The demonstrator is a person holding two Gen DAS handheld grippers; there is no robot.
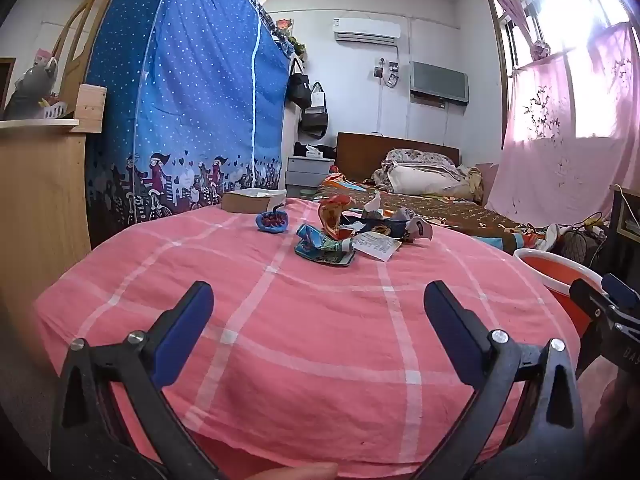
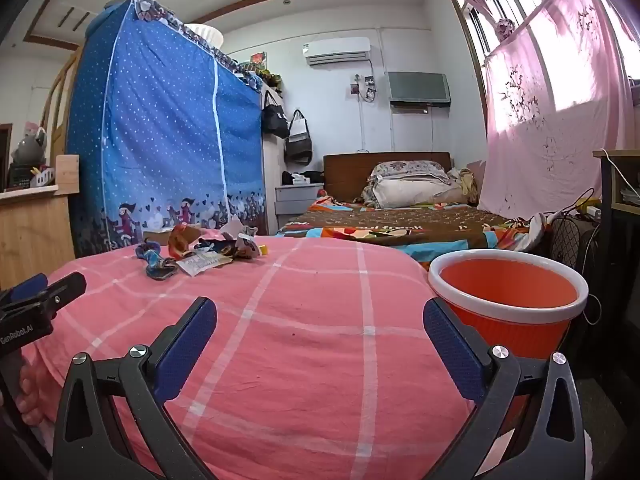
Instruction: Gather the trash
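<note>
Left gripper (image 1: 319, 308) and right gripper (image 2: 320, 320) gape wide, empty.

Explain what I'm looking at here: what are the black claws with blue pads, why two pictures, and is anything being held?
The claws are two hand-held grippers, each carrying a camera that looks along its fingers. One picture is from the left gripper, the other from the right gripper; each also catches the other at its edge. Both are open and hold nothing. Ahead lies a pink checked cloth with a pile of crumpled wrappers at its far side, untouched. An orange bucket with a white rim stands beside the cloth on the right, and looks empty.
</note>
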